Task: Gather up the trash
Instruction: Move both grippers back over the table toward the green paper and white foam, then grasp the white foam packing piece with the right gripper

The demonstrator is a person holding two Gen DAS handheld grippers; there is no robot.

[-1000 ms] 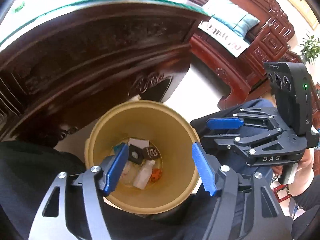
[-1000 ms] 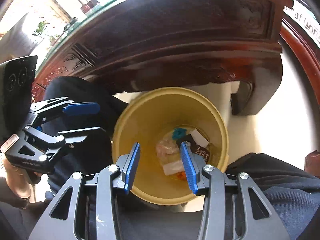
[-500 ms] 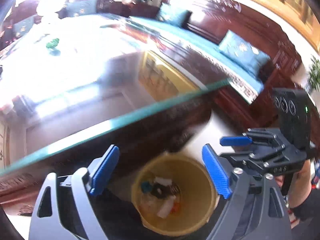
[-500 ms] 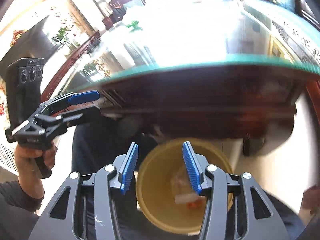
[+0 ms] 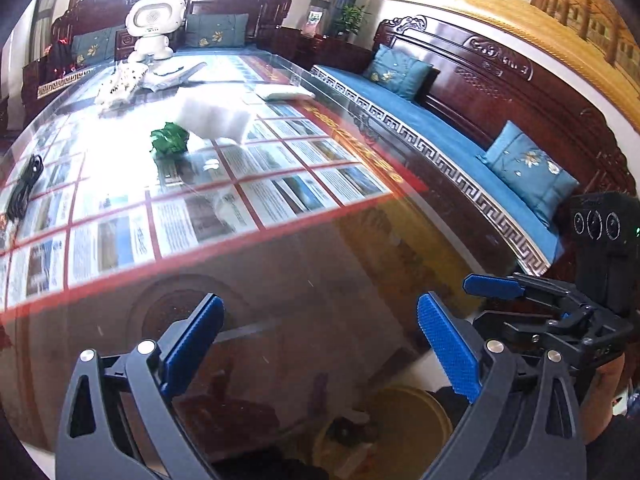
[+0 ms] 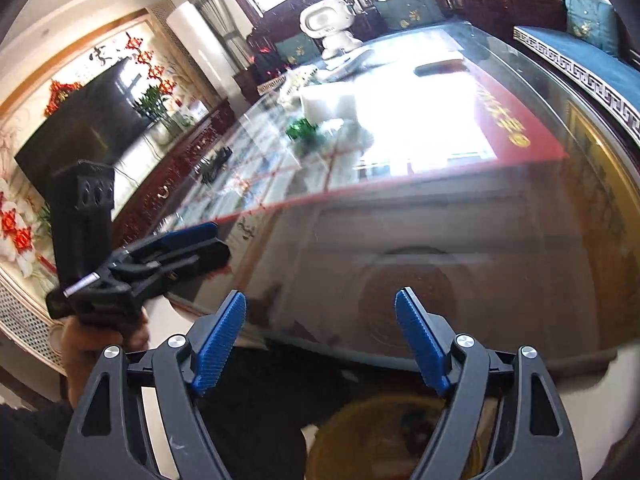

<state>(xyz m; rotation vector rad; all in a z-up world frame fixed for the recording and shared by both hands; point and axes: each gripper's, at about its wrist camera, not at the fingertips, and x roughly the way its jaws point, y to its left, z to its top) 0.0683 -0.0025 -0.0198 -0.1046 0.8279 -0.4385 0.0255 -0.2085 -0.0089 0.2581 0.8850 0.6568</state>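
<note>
Left wrist view puts your left claw [image 5: 318, 346] nearest, its blue pads spread wide with nothing between them; the jaws have just been opening. Below it, at the bottom edge, you see the yellow trash bin [image 5: 424, 404] standing on the floor under the near edge of the bench [image 5: 280, 272], with scraps lying in its bottom. Your right claw [image 5: 496, 286] shows at the right side, over the bench's near corner.

From the right wrist, your right claw [image 6: 320, 338] is also spread and empty, its jaws having just been opening as well, and the bin [image 6: 360, 436] sits blurred under it. Your left hand [image 6: 100, 340] grips the other tool at the left.

Farther out on the glass top, a crumpled green wrapper [image 5: 170, 140] lies near the middle, just beside a white block [image 5: 216, 118]. A black cable [image 5: 24, 184] lies well apart at the left edge. Beyond these sit crumpled white paper [image 5: 120, 84] and a white robot figure [image 5: 154, 28] at the far end. A blue-cushioned wooden sofa [image 5: 440, 128] runs along the right.
</note>
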